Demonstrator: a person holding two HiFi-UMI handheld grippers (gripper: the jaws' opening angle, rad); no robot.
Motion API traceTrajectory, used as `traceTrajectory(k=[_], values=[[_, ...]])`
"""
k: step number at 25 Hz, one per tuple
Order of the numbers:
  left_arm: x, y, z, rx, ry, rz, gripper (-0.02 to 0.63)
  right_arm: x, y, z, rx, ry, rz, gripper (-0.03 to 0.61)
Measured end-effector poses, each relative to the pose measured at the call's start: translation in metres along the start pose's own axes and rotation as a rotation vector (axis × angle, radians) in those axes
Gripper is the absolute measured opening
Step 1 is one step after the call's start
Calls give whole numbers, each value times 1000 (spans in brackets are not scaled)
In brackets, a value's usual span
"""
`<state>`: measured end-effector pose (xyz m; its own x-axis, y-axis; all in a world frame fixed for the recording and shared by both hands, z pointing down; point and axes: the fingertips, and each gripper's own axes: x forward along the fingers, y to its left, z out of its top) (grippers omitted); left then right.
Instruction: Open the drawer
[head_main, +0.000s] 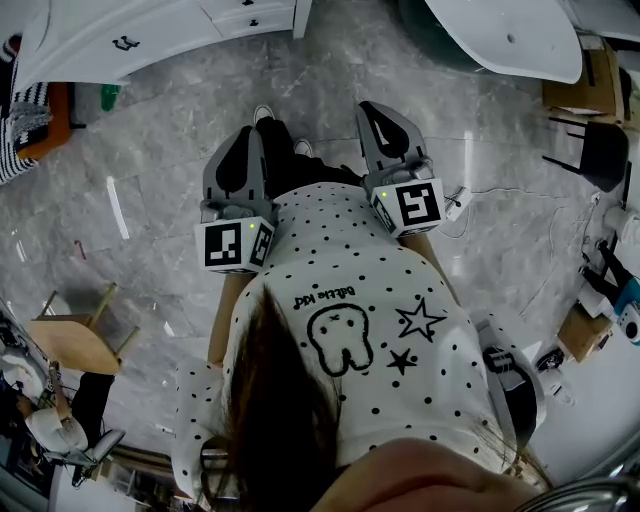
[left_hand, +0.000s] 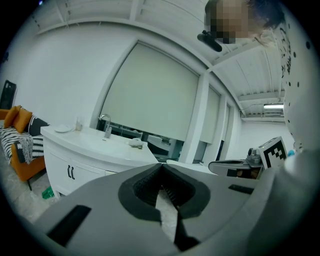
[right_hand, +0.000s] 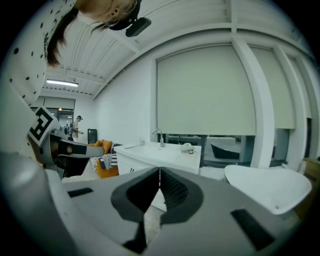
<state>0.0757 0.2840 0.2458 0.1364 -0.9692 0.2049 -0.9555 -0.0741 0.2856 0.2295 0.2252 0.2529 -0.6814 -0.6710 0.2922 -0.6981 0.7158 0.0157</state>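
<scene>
A white vanity cabinet (head_main: 130, 35) with dark handles (head_main: 124, 43) stands at the far left across the marble floor; its drawer fronts look closed. It appears with a sink and faucet in the left gripper view (left_hand: 85, 155) and further off in the right gripper view (right_hand: 150, 160). My left gripper (head_main: 255, 135) is held at waist height, well short of the cabinet, its jaws shut on nothing (left_hand: 161, 167). My right gripper (head_main: 375, 110) is level beside it, also shut and empty (right_hand: 159, 171). The right gripper's marker cube (left_hand: 272, 152) shows in the left gripper view.
An orange sofa (head_main: 45, 120) with a striped blanket sits left of the cabinet. A white round table (head_main: 510, 35) is at the far right, with a black chair (head_main: 600, 150) and cardboard boxes (head_main: 580, 90) beyond. A wooden chair (head_main: 75, 340) stands near left.
</scene>
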Motion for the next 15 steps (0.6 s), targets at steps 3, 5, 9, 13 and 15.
traceTrajectory(k=[3,5,9,13,15], values=[[16,12,5,5,4,-6,5,18,-4,3,3,5,-10,13],[28,22,10,0,6,-11,5,32,-7,6,2,11,-19,14],[54,46,30,2,6,-27,5,63,-12,19,9,15,-40,14],[77,70,50,14,7,-39,5,96,-12,32,17,23,-45,14],[87,83,59,18,2,-40,5,112,-12,38,16,23,-48,13]])
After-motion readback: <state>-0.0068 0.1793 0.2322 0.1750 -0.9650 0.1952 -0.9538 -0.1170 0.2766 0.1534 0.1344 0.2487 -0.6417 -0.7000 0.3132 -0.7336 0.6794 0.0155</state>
